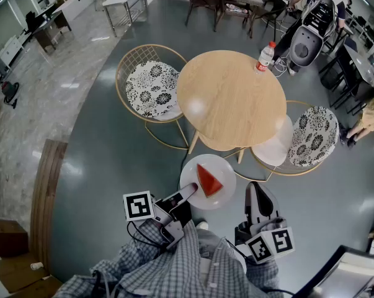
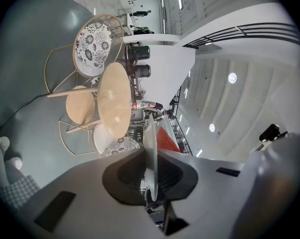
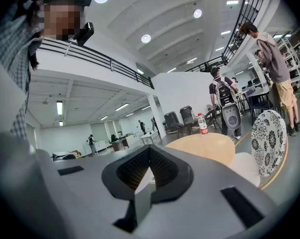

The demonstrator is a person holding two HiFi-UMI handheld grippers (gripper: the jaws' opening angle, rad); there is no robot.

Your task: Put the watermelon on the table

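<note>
A red watermelon wedge (image 1: 208, 180) lies on a white plate (image 1: 191, 171) held in the air in front of the person, short of the round wooden table (image 1: 230, 98). My left gripper (image 1: 187, 195) is shut on the plate's near-left rim. In the left gripper view the plate (image 2: 150, 143) runs edge-on between the jaws of that gripper (image 2: 150, 179), with the watermelon (image 2: 166, 139) on its right side. My right gripper (image 1: 253, 189) hangs to the right of the plate, shut and holding nothing. The right gripper (image 3: 149, 172) points level at the table (image 3: 204, 147).
A water bottle (image 1: 265, 56) stands at the table's far right edge. Wire chairs with patterned cushions stand to the left (image 1: 152, 89) and right (image 1: 312, 135) of the table, and a white stool (image 1: 275, 149) is tucked under its near right side. People and desks are further back.
</note>
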